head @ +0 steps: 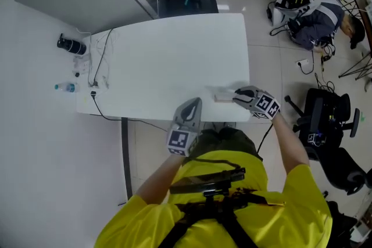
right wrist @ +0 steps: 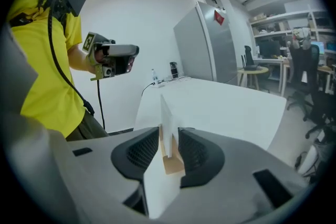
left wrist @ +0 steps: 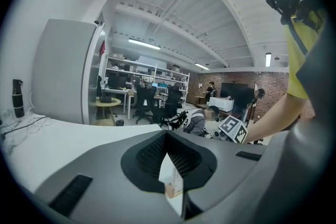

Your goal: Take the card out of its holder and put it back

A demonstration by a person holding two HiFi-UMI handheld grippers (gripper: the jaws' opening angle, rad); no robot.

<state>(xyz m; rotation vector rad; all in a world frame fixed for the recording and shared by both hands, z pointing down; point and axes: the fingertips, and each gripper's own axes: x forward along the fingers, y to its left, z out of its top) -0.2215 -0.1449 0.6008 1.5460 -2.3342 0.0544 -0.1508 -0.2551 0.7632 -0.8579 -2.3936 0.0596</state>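
A white card (right wrist: 165, 113) stands edge-on between the jaws of my right gripper (right wrist: 168, 132). The pads sit close on both sides with thin gaps, so this gripper is open. From the head view the same card (head: 222, 96) is a small white piece on the white table (head: 163, 61), near its front edge, at the tips of the right gripper (head: 237, 96). Whether a holder is under it I cannot make out. My left gripper (head: 196, 103) hovers at the front edge, left of the card, shut and empty. It also shows raised in the right gripper view (right wrist: 131, 52).
A black bottle (head: 71, 45), a small clear bottle (head: 65, 87) and loose cables (head: 99, 69) lie at the table's far left end. An office chair (head: 325, 119) and bags (head: 308, 14) stand on the floor to the right.
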